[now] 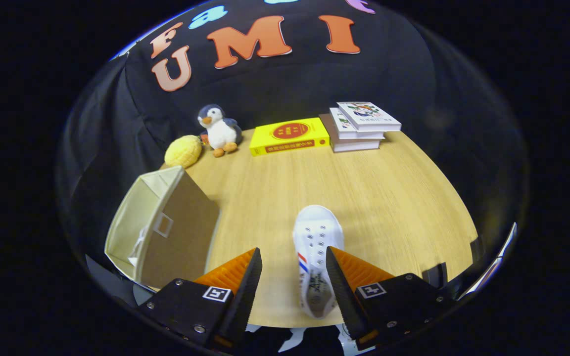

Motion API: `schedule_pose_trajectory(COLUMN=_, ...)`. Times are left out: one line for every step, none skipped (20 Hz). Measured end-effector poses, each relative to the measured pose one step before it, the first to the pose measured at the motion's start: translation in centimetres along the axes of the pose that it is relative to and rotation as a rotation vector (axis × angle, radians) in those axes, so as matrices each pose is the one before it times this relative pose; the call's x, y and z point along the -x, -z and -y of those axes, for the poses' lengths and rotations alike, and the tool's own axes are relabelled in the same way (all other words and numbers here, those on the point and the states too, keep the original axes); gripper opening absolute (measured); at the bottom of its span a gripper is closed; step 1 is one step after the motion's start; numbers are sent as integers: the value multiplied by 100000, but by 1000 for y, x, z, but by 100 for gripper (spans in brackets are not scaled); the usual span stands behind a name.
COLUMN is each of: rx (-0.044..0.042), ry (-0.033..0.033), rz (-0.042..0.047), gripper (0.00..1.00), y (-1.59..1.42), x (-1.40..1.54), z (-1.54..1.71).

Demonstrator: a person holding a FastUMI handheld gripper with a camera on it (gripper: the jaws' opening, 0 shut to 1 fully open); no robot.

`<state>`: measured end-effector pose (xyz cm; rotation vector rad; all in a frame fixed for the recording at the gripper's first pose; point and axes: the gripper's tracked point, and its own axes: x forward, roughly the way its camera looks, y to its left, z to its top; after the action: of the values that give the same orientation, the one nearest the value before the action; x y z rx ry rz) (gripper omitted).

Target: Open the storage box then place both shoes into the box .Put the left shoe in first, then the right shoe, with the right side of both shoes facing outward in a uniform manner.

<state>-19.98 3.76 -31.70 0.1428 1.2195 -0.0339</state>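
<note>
Gripper view
Gripper (294, 257): fingers spread wide over the near table edge, pressing on nothing.
Shoe (316, 257): white canvas sneaker with metal eyelets and a red-and-blue side stripe, lying on the table between the fingers, close against the right one, toe pointing far.
Storage box (166, 232): beige fabric bin tipped on its side at near left, opening facing left; something white, possibly the other shoe, shows inside, too hidden to tell.
Table (389, 198): pale wood grain, bare between shoe and box.
Far edge: yellow knobbly plush (183, 151), penguin toy (219, 129), flat yellow book (289, 136), stack of books (359, 126), all well apart from the shoe.
</note>
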Motion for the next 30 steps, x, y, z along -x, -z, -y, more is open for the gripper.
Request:
schedule_pose_trajectory(rx=299, ry=1838, rz=-3246, gripper=78, y=1652, x=-204, z=1295)
schedule_pose_trajectory(rx=-124, ry=1523, rz=-2988, gripper=78, y=1246, x=-360, z=852)
schedule_pose_trajectory(rx=-275, ry=969, rz=-2285, gripper=78, y=1114, x=-532, z=722)
schedule_pose_trajectory(rx=395, ry=1020, rz=-1923, gripper=78, y=912, x=-530, z=573)
schedule_pose_trajectory(rx=896, ry=464, rz=-1414, gripper=78, y=773, x=-553, z=443)
schedule_pose_trajectory(rx=1722, ry=629, rz=-1850, gripper=78, y=652, x=-658, z=301)
schedule_pose_trajectory(rx=1733, ry=1239, rz=-1006, gripper=78, y=456, x=-674, z=444)
schedule_pose_trajectory(rx=1652, ry=889, rz=-1012, gripper=77, y=191, x=-499, z=305)
schedule_pose_trajectory(rx=1270, ry=498, rz=-897, gripper=75, y=78, x=-476, z=126)
schedule_pose_trajectory(rx=995, ry=-33, rz=-1463, gripper=74, y=3, x=-411, z=-109)
schedule_pose_trajectory(rx=784, ry=-287, rz=-672, gripper=73, y=87, x=-199, z=-46)
schedule_pose_trajectory(rx=-50, ry=774, rz=3627, gripper=71, y=-804, x=-311, z=190)
schedule_pose_trajectory(rx=-571, ry=-223, rz=4066, gripper=68, y=-805, x=-251, z=69)
schedule_pose_trajectory(rx=-838, ry=-636, rz=1992, gripper=65, y=-183, x=-430, z=-240)
schedule_pose_trajectory(rx=-1845, ry=-1732, rz=1729, gripper=61, y=-29, x=-230, z=-162)
schedule_pose_trajectory(rx=-2804, ry=-1676, rz=1515, gripper=58, y=-196, x=-452, z=-195)
schedule_pose_trajectory(rx=-2027, ry=-2273, rz=172, gripper=51, y=27, x=-170, z=-209)
schedule_pose_trajectory(rx=-2052, ry=-3007, rz=-27, gripper=49, y=-29, x=-169, z=-208)
schedule_pose_trajectory(rx=-2518, ry=-2785, rz=-761, gripper=45, y=141, x=-199, z=-136)
schedule_pose_trajectory(rx=-2158, ry=-2843, rz=-1362, gripper=43, y=179, x=-162, z=-212)
schedule_pose_trajectory(rx=-1748, ry=-1865, rz=-1995, gripper=40, y=209, x=-62, z=-95)
schedule_pose_trajectory(rx=-1161, ry=-1039, rz=-1988, gripper=39, y=-13, x=-44, z=-49)
schedule_pose_trajectory(rx=-1349, ry=-1436, rz=-2112, gripper=39, y=58, x=-173, z=-161)
schedule_pose_trajectory(rx=-1606, ry=-609, rz=-1500, gripper=38, y=13, x=29, z=-231)
schedule_pose_trajectory(rx=-345, ry=1194, rz=-466, gripper=29, y=-40, x=13, z=165)
schedule_pose_trajectory(rx=365, ry=293, rz=173, gripper=26, y=-68, x=171, z=87)
schedule_pose_trajectory(rx=-676, ry=68, rz=79, gripper=23, y=-17, x=-11, z=-38)
schedule_pose_trajectory(rx=-2394, ry=330, rz=-594, gripper=20, y=-150, x=62, z=116)
schedule_pose_trajectory(rx=-4567, ry=179, rz=-1033, gripper=12, y=-8, x=23, z=141)
schedule_pose_trajectory(rx=-4822, ry=-770, rz=31, gripper=8, y=-145, x=177, z=-190)
